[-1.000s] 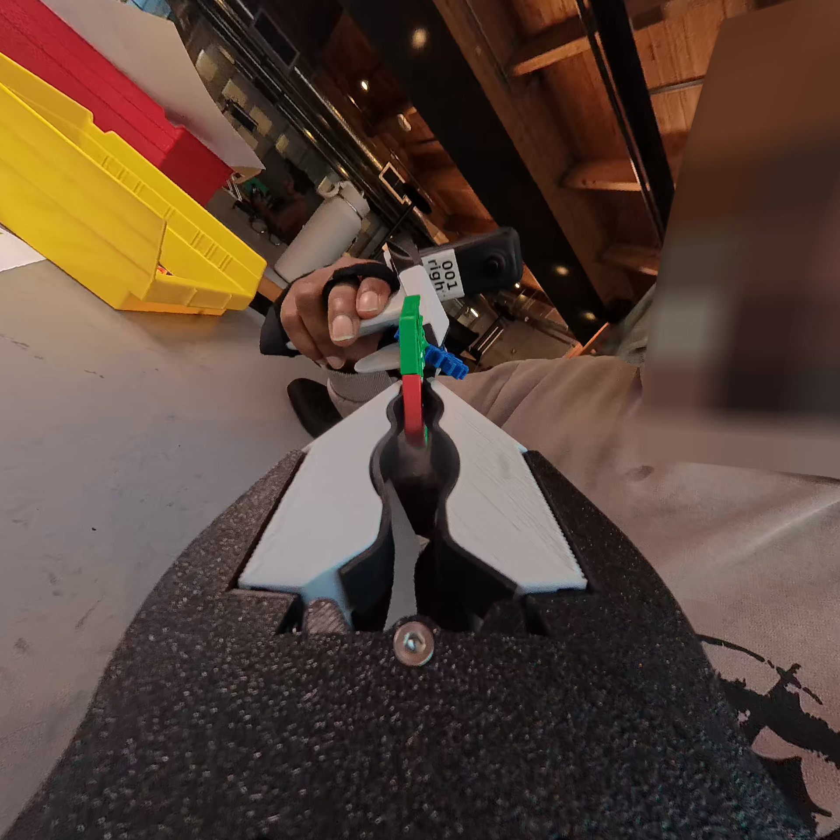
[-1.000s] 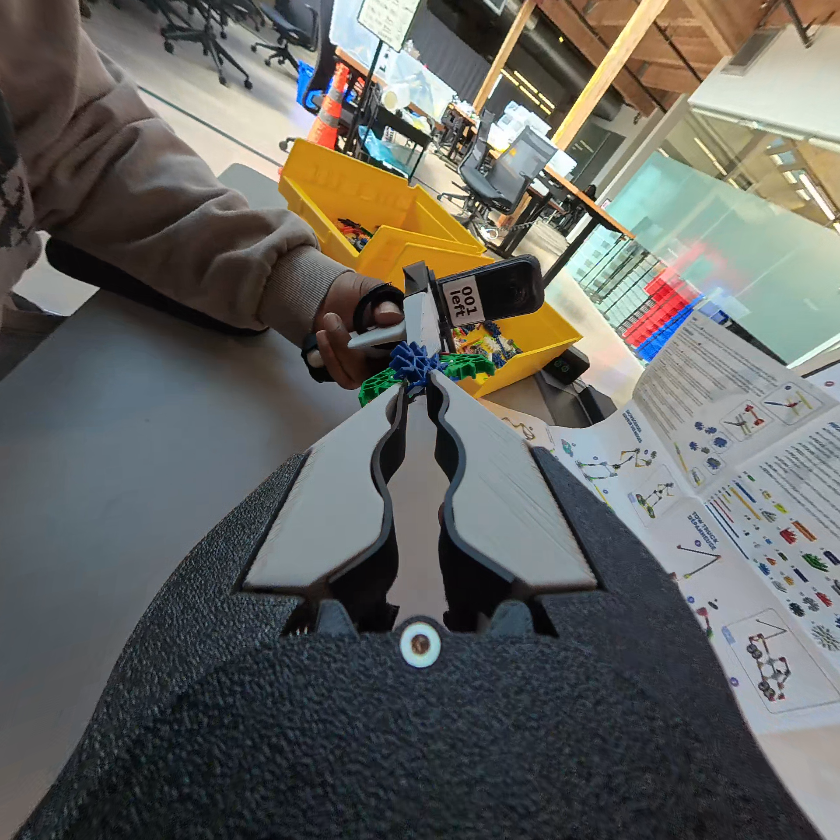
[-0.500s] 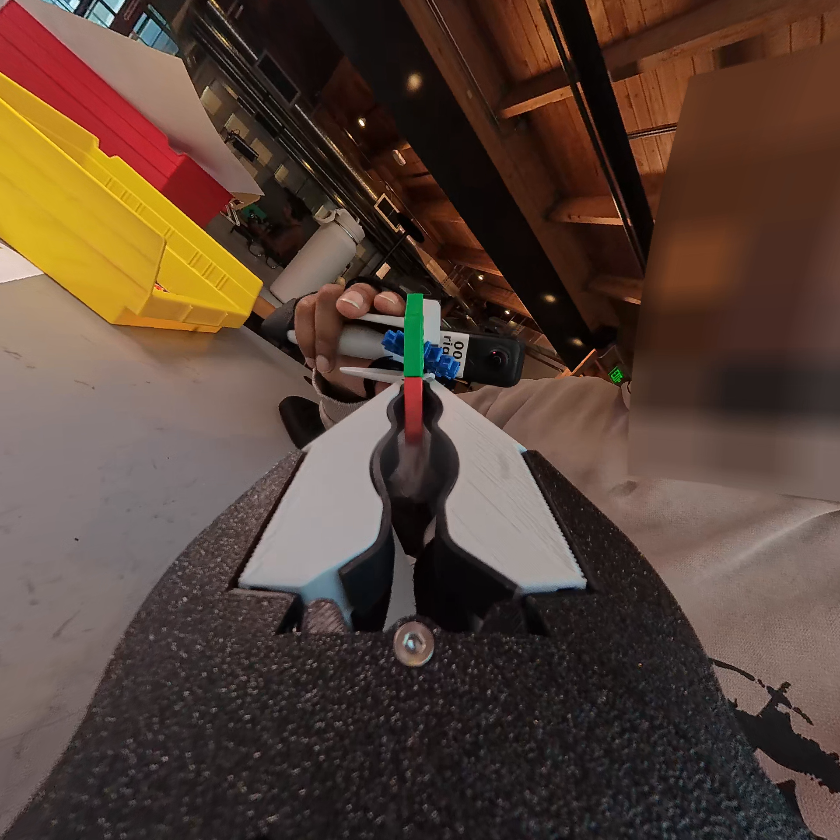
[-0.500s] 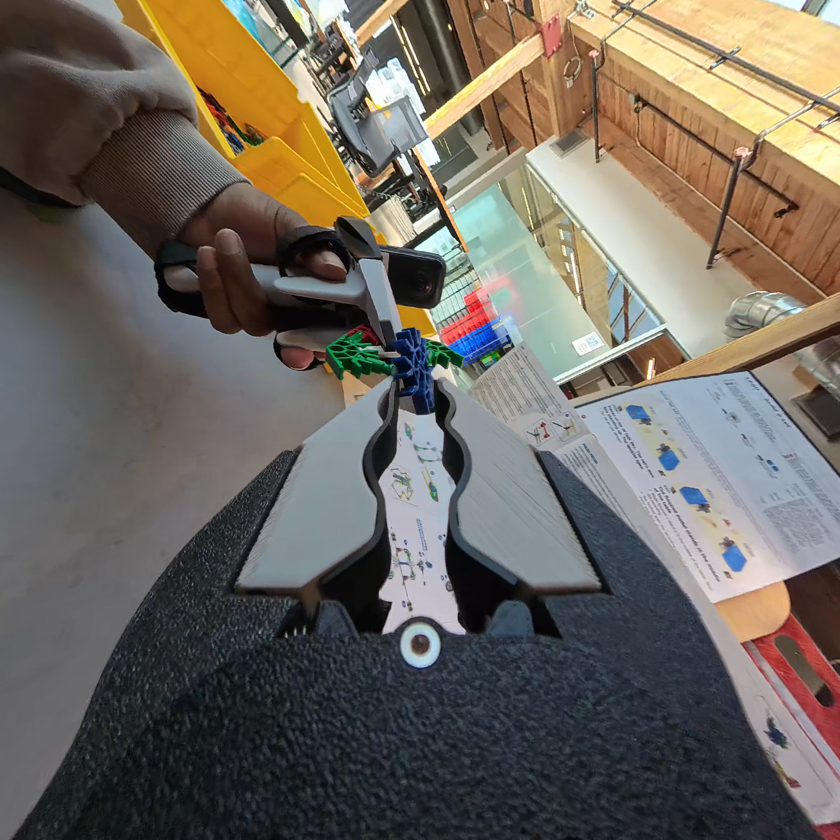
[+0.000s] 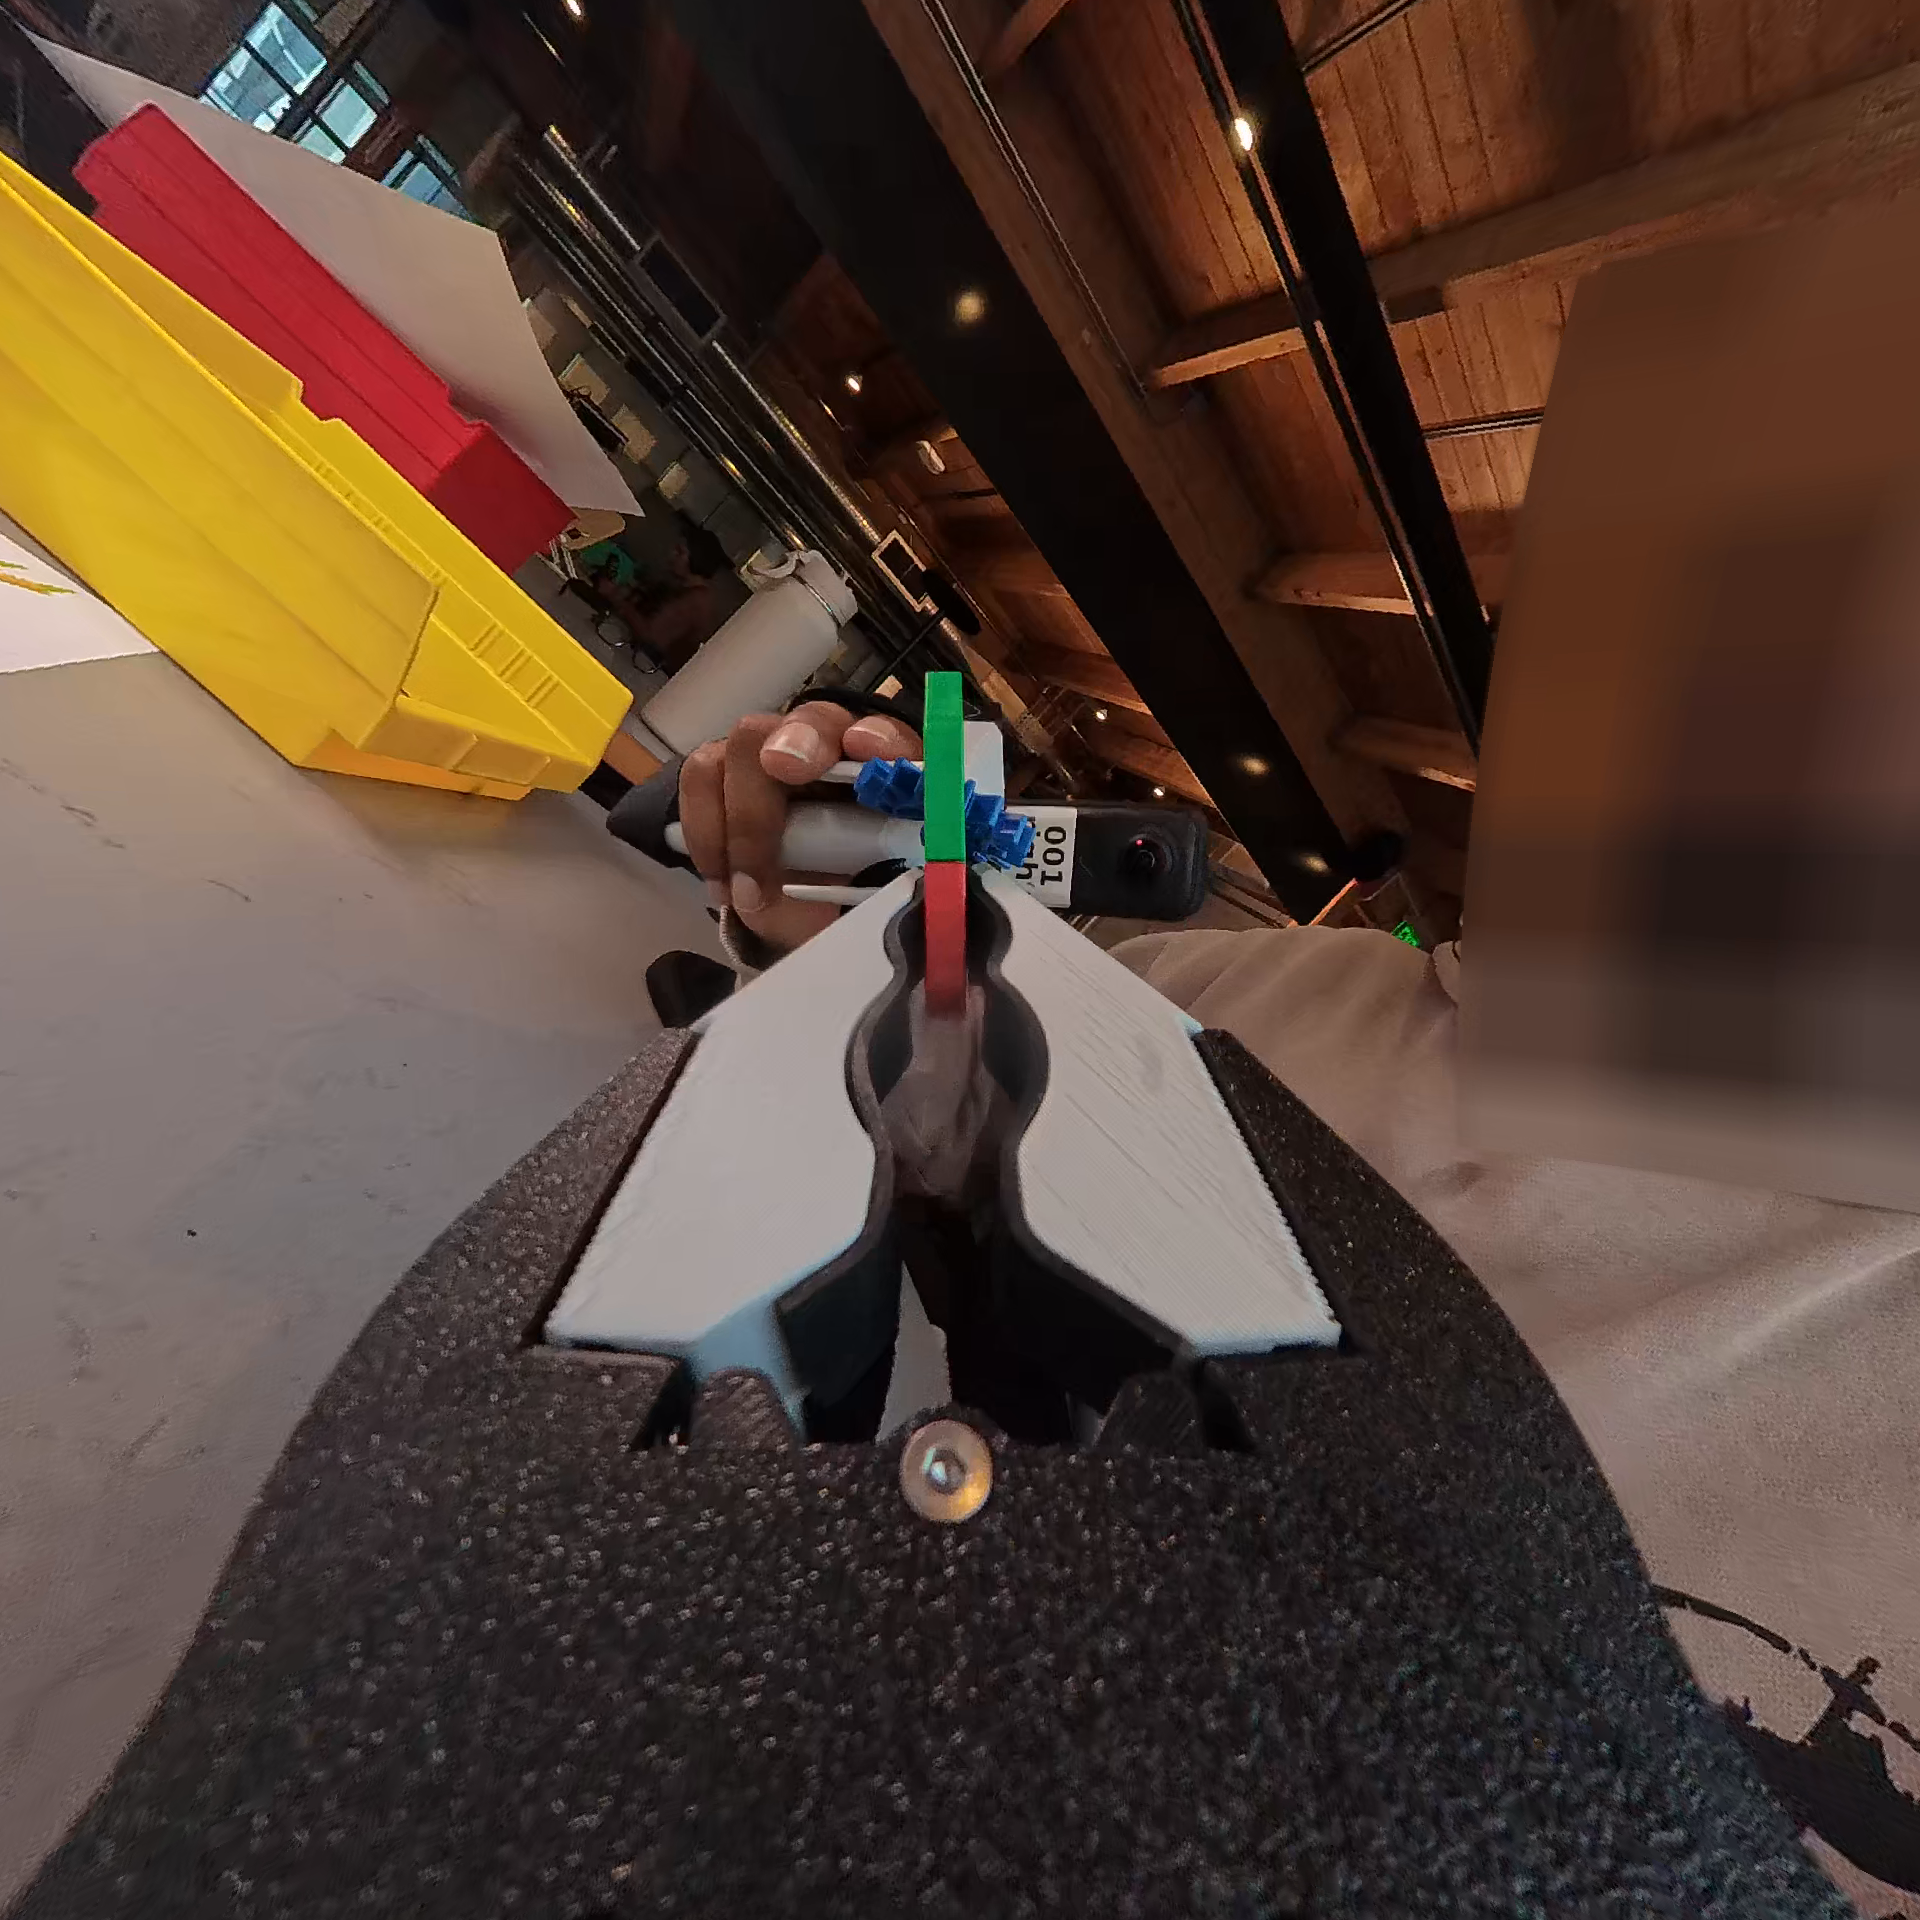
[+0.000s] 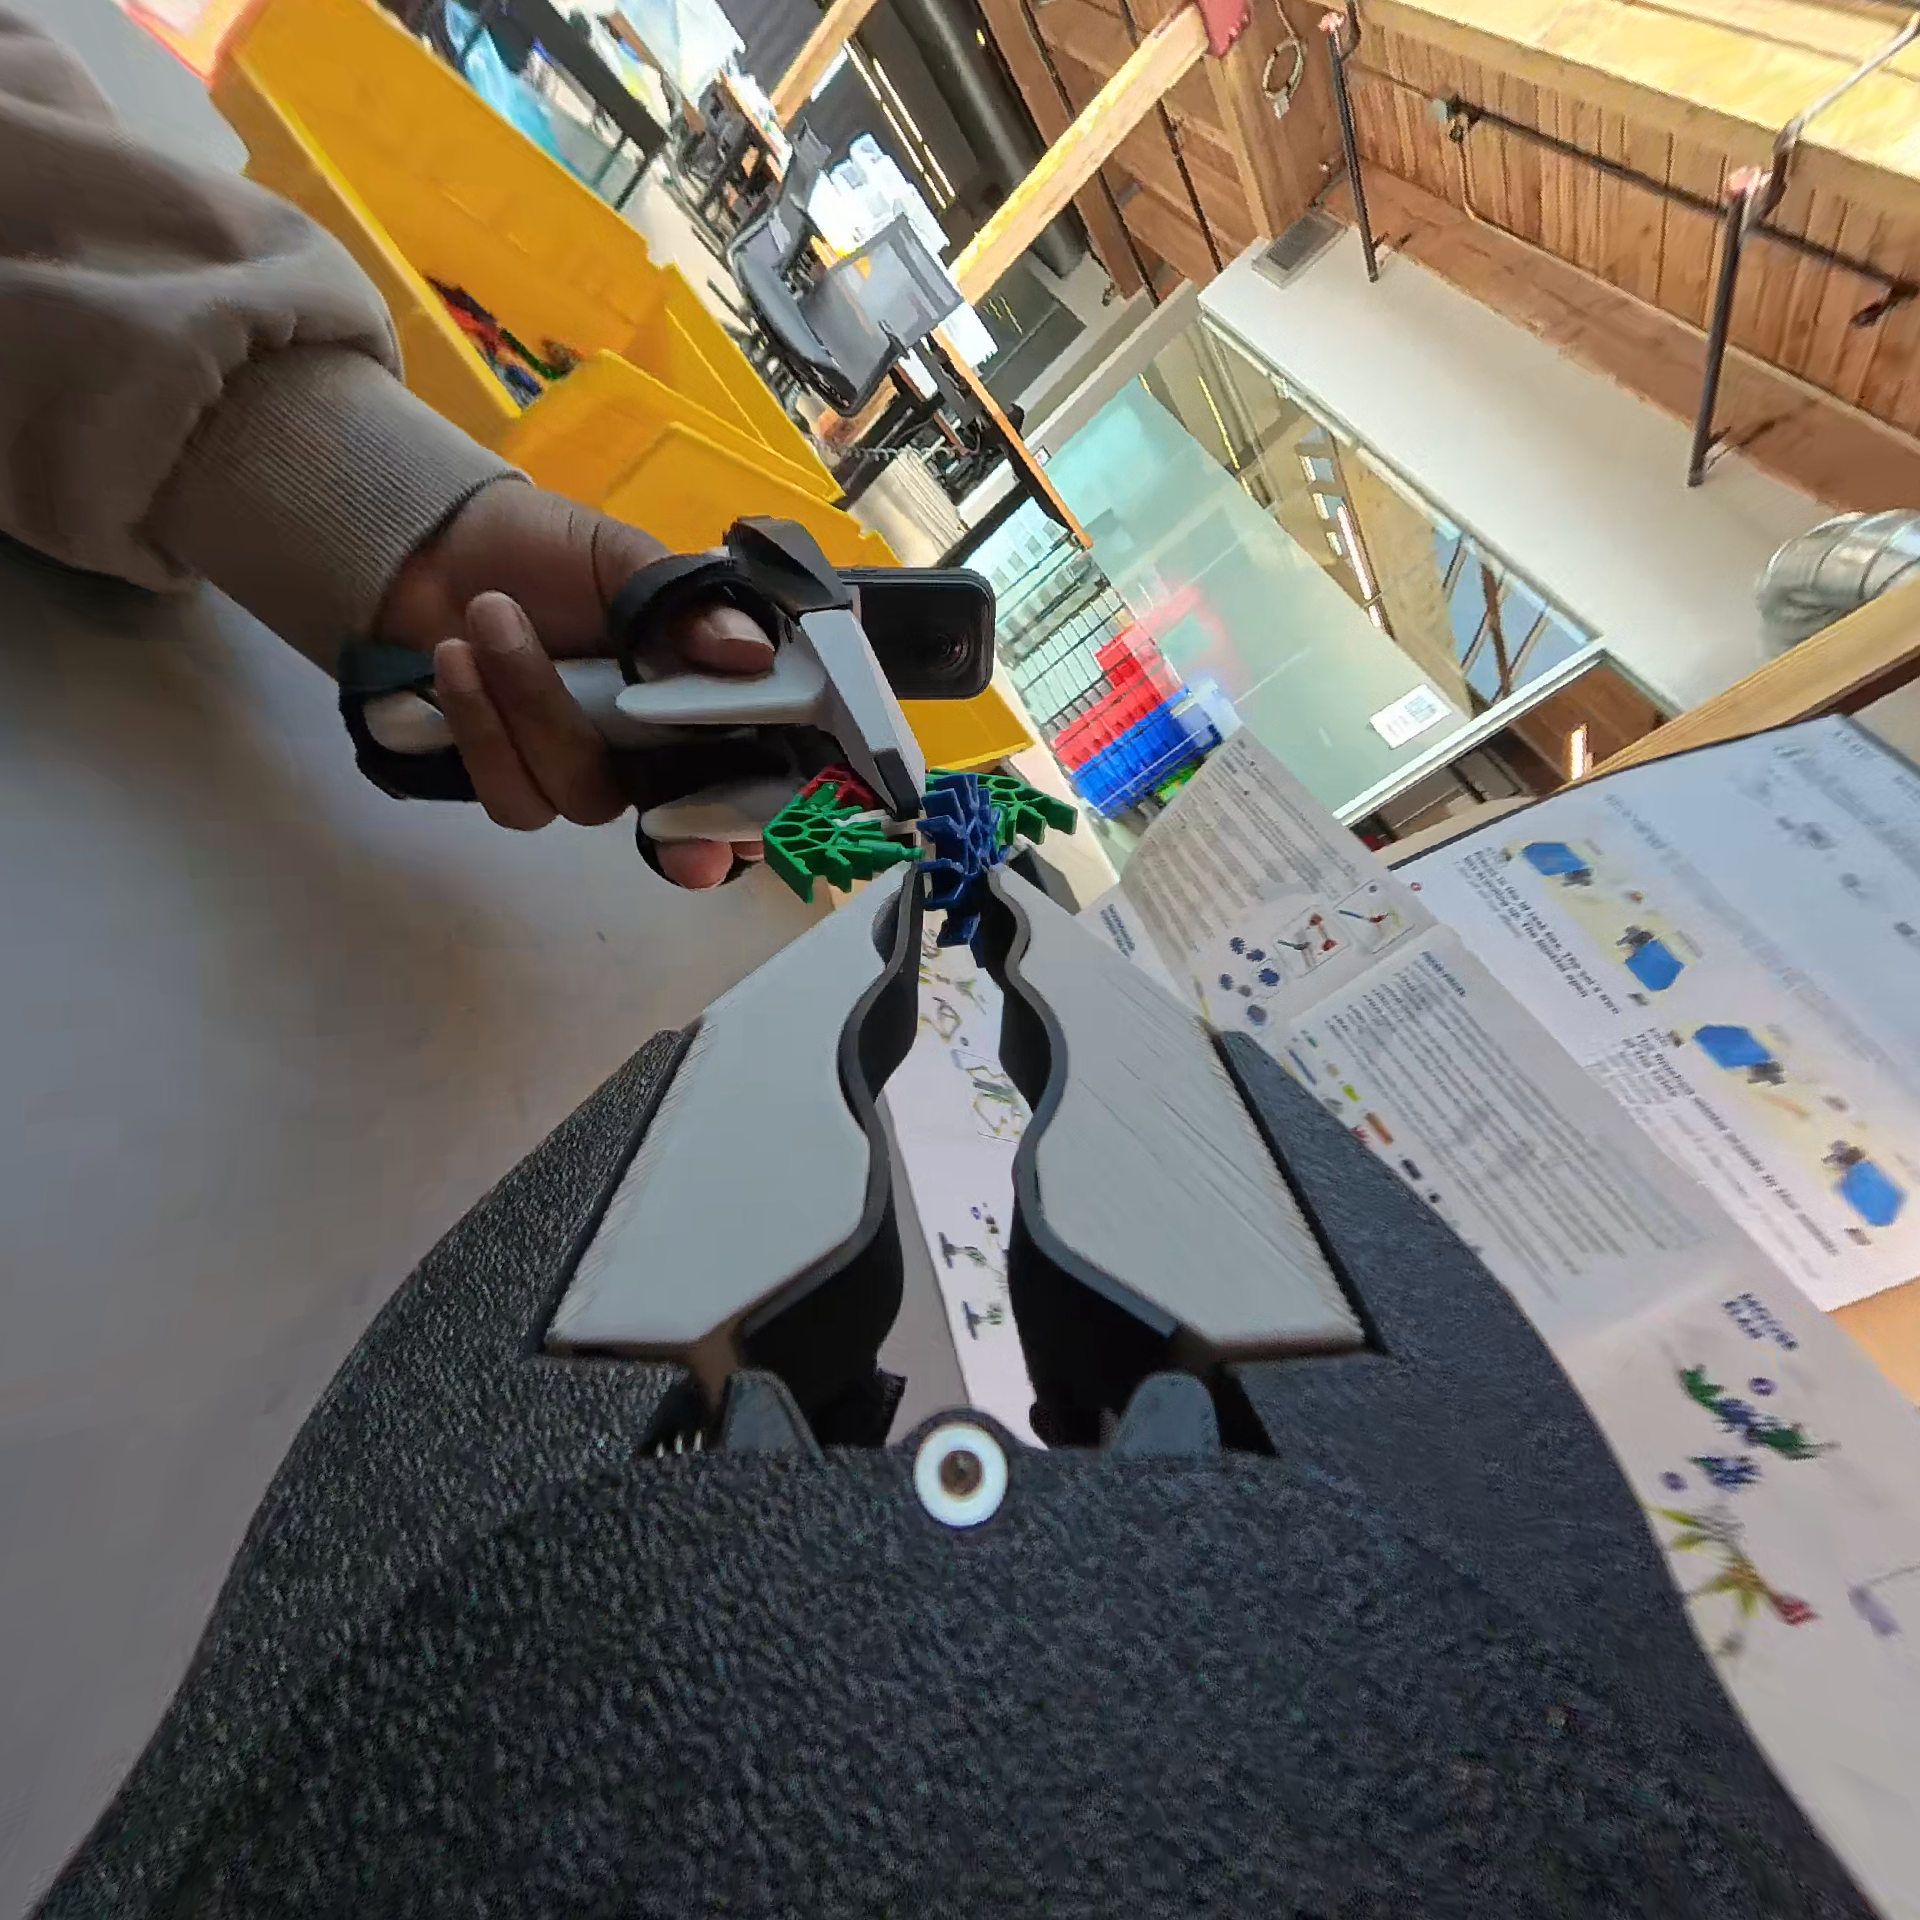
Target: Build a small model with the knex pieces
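A: Left gripper (image 5: pixel 943 914)?
B: Closed edge-on upon a red connector (image 5: pixel 943 940); green connector (image 5: pixel 943 769) joined at 12 o'clock of it.

A: Right gripper (image 6: pixel 954 883)?
B: Narrowed to a small gap, pinching a blue toothed connector (image 6: pixel 961 842) at the tips. Green piece flanking it at 9 and 3 o'clock.

A: Joined?
B: Blue and green overlapping, apparently meshed; seating hard to confirm at this angle.

A: Surroundings?
B: Yellow bins (image 5: pixel 208 499) at 10 o'clock, red bin (image 5: pixel 312 322) behind. Instruction sheets (image 6: pixel 1455 1039) at 3 o'clock on the grey table (image 6: pixel 260 1039).
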`<state>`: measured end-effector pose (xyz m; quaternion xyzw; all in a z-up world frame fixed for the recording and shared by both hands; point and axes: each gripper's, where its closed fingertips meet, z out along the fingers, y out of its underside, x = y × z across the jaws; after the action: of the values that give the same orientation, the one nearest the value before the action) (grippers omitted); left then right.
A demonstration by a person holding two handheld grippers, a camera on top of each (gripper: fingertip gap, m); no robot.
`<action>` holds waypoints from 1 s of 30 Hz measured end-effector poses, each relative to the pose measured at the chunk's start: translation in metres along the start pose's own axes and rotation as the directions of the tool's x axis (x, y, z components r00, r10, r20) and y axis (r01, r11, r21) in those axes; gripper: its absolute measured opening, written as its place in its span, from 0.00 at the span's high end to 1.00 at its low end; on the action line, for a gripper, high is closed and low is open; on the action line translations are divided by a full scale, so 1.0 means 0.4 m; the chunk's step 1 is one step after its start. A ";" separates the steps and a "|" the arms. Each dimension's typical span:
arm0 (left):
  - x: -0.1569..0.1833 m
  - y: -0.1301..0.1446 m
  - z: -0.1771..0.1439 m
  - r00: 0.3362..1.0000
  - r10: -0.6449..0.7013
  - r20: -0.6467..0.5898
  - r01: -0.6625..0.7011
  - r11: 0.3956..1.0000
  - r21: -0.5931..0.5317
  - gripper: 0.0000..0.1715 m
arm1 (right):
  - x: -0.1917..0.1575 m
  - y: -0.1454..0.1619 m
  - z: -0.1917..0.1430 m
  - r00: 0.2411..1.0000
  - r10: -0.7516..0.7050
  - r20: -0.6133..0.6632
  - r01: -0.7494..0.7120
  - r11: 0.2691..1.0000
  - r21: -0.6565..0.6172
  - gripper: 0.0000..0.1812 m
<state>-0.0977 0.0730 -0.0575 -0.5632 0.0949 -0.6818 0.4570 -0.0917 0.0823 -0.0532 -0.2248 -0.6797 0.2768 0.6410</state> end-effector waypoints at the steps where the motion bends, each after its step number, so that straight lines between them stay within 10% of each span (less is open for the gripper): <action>1: 0.001 0.000 -0.001 1.000 0.029 0.011 -0.029 1.000 -0.008 0.98 | 0.001 -0.003 0.000 0.997 0.080 0.015 -0.081 0.997 0.017 0.96; 5: 0.016 0.004 0.001 0.988 0.150 0.040 -0.148 0.988 -0.053 0.98 | 0.006 -0.018 -0.002 0.872 0.460 0.168 -0.478 0.873 0.097 0.97; 22: -0.027 -0.009 0.003 0.989 -0.141 0.050 0.138 0.988 0.063 0.98 | 0.019 0.028 0.007 0.986 -0.134 -0.101 0.127 0.989 -0.074 0.98; 30: -0.031 0.006 -0.003 0.992 -0.117 0.049 0.117 0.993 0.003 0.98 | 0.000 0.034 0.007 0.999 -0.028 -0.021 0.027 0.999 -0.039 0.97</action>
<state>-0.0983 0.0802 -0.0678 -0.5844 0.0505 -0.6935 0.4182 -0.0953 0.0924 -0.0623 -0.2309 -0.6812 0.2521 0.6474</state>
